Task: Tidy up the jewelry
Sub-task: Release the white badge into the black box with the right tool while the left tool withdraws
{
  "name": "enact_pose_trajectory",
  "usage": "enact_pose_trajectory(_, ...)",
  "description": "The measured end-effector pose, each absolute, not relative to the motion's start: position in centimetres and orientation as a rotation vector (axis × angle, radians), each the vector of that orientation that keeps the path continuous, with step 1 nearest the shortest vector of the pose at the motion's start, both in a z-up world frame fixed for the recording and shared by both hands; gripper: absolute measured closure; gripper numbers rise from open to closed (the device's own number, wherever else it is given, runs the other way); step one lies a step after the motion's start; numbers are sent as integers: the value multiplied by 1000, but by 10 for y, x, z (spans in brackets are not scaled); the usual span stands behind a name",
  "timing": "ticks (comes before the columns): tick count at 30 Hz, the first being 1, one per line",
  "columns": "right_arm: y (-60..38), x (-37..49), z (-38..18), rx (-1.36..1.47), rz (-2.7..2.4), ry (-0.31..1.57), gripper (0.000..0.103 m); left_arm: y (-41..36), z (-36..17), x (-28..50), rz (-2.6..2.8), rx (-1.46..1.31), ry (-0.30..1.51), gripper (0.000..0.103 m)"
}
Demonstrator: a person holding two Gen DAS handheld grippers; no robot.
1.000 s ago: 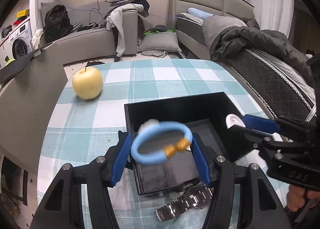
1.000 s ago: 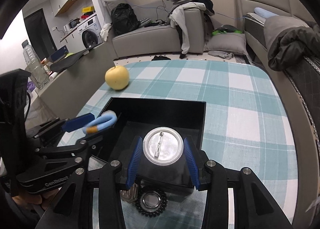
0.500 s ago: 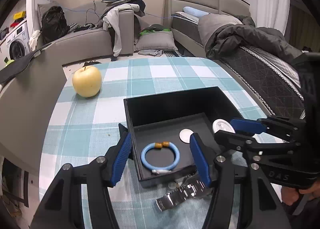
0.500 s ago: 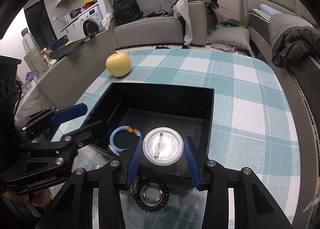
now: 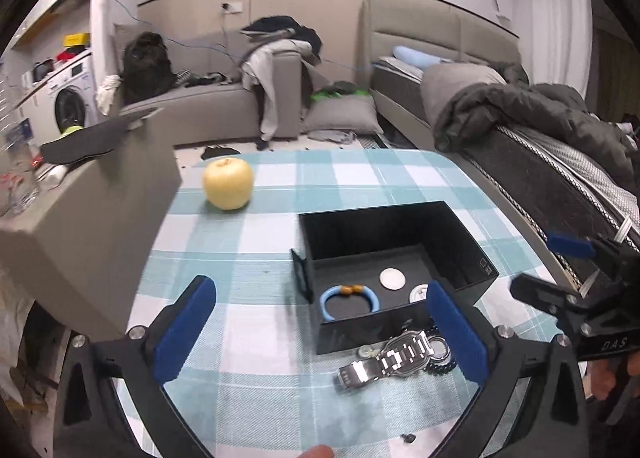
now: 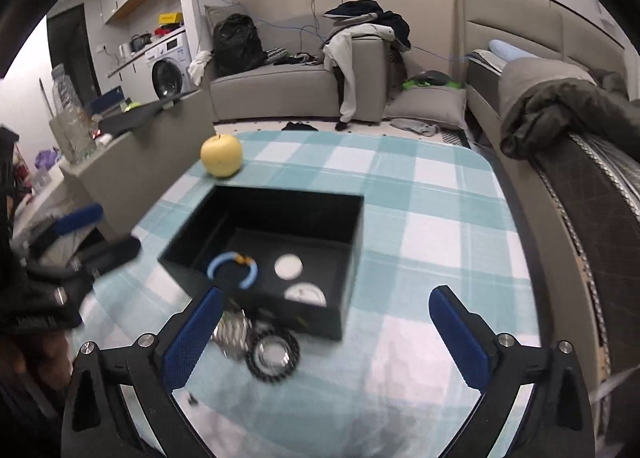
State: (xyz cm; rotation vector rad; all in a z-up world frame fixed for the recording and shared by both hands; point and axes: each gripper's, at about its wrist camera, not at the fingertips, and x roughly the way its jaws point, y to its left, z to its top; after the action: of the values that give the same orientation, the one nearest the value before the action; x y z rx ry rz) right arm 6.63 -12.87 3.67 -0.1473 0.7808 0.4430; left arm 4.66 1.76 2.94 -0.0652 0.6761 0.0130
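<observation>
The left gripper is opening wide with nothing between its blue pads, and the right gripper is opening just as wide, also empty. Both hang above the near edge of the open black rectangular jewellery box, which lies just ahead of and below the fingers.

Inside the box, three pieces lie flat on the dark floor — one light-blue bangle with two amber beads toward the left gripper's side, one plain white disc beyond it, and one round silver pin badge at the near wall. They lie apart from each other, probably so that each piece has its own spot.

Two pieces are not yet in: one steel link-bracelet watch and one black beaded bracelet ringed around a round silver piece, both on the teal-and-white checked tablecloth against the box's near outer wall, right under the open fingers. They look to be next. One yellow apple sits well beyond the box, taking no part.
</observation>
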Motion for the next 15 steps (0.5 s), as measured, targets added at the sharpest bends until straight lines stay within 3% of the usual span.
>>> enact_pose_trajectory(12, -103, 55, -30, -303, 504, 985, 2, 18, -15, 55, 16, -125, 890, 1)
enact_pose_trajectory(15, -98, 57, -33, -312, 523, 1004, 15, 18, -21, 56, 32, -99, 910, 1)
